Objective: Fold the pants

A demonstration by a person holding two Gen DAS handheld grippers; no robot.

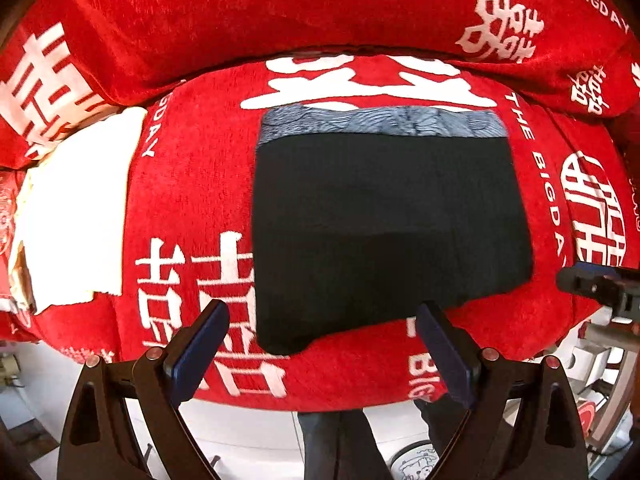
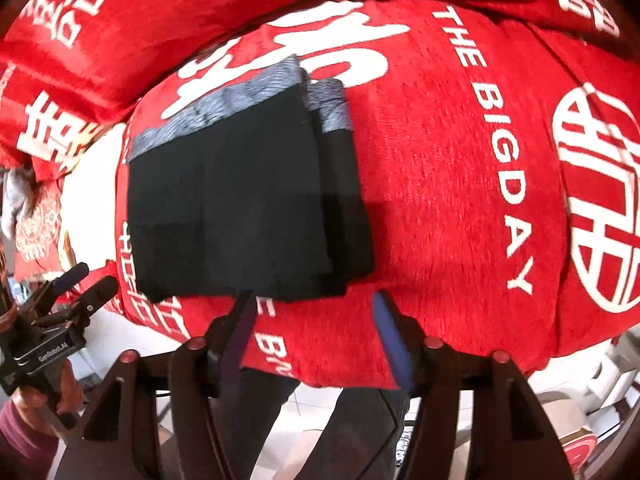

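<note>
The black pants (image 1: pixel 384 224) lie folded into a flat rectangle on the red cushion (image 1: pixel 192 184), grey waistband (image 1: pixel 380 122) at the far edge. In the right wrist view the pants (image 2: pixel 240 200) show stacked layers with a second grey band at their right side. My left gripper (image 1: pixel 322 322) is open and empty, just above the pants' near edge. My right gripper (image 2: pixel 316 308) is open and empty, at the pants' near right corner. The right gripper (image 1: pixel 600 286) shows at the right edge of the left wrist view; the left gripper (image 2: pixel 86 282) shows at the lower left of the right wrist view.
The cushion (image 2: pixel 460 200) bears white characters and "THE BIGDAY" lettering. A red back cushion (image 1: pixel 280 12) rises behind. A white cloth (image 1: pixel 76 208) lies left of the pants. Below the cushion's front edge are a pale floor (image 1: pixel 248 436) and the person's legs (image 1: pixel 340 444).
</note>
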